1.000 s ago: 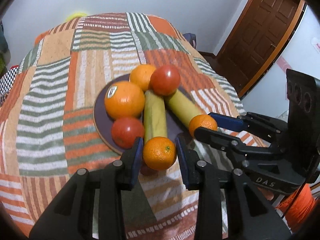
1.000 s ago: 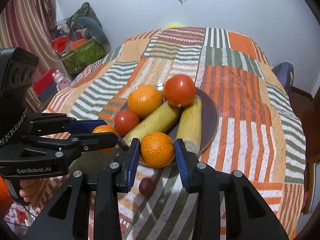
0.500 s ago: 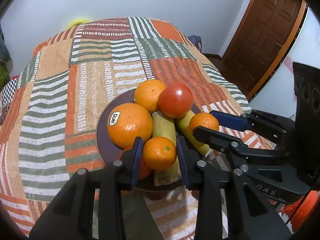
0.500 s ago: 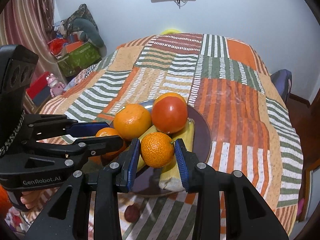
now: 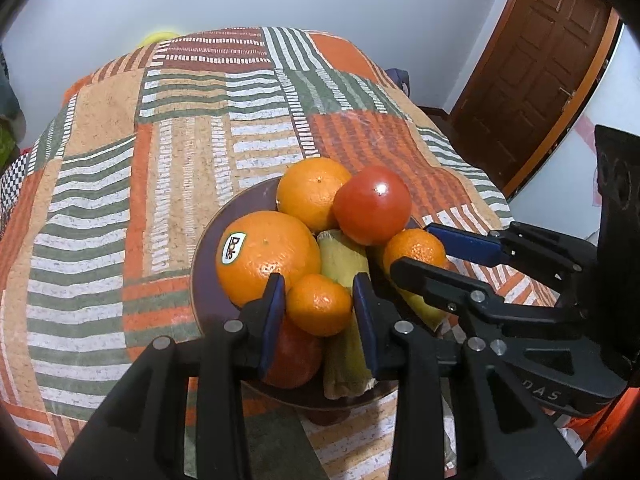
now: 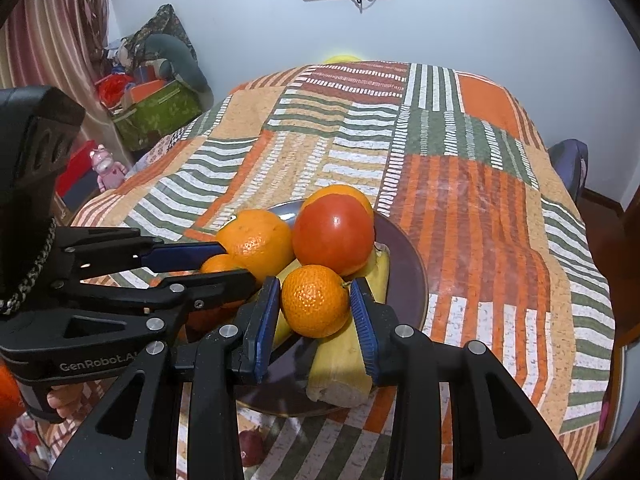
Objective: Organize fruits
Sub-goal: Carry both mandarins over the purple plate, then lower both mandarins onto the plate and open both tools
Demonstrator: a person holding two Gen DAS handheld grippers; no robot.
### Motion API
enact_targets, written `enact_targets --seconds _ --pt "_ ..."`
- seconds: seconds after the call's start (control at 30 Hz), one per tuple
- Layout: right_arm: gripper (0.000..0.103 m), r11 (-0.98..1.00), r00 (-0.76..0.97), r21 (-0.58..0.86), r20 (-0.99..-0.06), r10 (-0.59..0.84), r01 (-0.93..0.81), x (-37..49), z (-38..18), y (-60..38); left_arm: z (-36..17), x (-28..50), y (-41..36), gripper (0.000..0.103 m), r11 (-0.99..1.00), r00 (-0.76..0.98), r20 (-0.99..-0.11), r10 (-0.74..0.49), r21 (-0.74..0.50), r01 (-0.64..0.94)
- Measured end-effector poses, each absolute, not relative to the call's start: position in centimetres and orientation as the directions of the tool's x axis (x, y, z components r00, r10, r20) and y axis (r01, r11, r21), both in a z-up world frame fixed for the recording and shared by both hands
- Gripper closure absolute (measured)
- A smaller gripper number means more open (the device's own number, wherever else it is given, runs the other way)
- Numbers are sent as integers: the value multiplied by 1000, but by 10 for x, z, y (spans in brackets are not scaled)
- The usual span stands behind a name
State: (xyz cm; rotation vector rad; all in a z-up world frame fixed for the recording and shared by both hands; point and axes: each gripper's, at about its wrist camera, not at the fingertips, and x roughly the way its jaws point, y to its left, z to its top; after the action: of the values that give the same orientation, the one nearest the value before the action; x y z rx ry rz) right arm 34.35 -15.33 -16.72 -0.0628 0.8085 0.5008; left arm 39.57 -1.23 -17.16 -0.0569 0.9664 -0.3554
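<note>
Plate (image 5: pixel 208 276) is the landmark in the left wrist view: dark and round, it lies on the patchwork cloth (image 5: pixel 168 168). The left gripper (image 5: pixel 319 304) has its jaws narrowly open and clamped on a small mandarin (image 5: pixel 319 305), now above the near part of the plate; a second ago this fruit was before the plate rim. Only this view shows the sticker on the big orange (image 5: pixel 268 258) and the brown door (image 5: pixel 552 60).

In the right wrist view, the right gripper (image 6: pixel 315 307) pinches its own mandarin (image 6: pixel 315 301) over the plate (image 6: pixel 412 276); earlier it was nearer the rim. On the plate are oranges, a tomato (image 6: pixel 333 240) and bananas (image 6: pixel 344 364). Only here a small dark fruit (image 6: pixel 252 448) lies on the cloth before the plate.
</note>
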Motion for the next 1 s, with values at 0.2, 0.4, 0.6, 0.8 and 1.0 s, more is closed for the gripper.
enact_targets --seconds 0.2,0.4,0.6,0.8,1.0 --pt "68 874 548 175 -718 428 -453 346 -171 -156 -171 396 -12 65 940 507 -801 -320 -202 274" --pt "63 878 558 177 -712 427 -445 343 -167 -159 -169 394 -3 48 946 521 -794 -313 -214 242" --pt "63 880 578 162 -698 422 -447 335 -156 -161 -150 382 4 48 949 557 -771 -307 -203 242" --pt "62 881 608 126 -679 412 -456 318 -138 -161 -129 362 12 46 950 588 -751 -301 -185 250" --pt "62 876 609 115 -677 414 -469 297 -133 -160 -123 335 15 44 954 594 -752 -285 -162 253"
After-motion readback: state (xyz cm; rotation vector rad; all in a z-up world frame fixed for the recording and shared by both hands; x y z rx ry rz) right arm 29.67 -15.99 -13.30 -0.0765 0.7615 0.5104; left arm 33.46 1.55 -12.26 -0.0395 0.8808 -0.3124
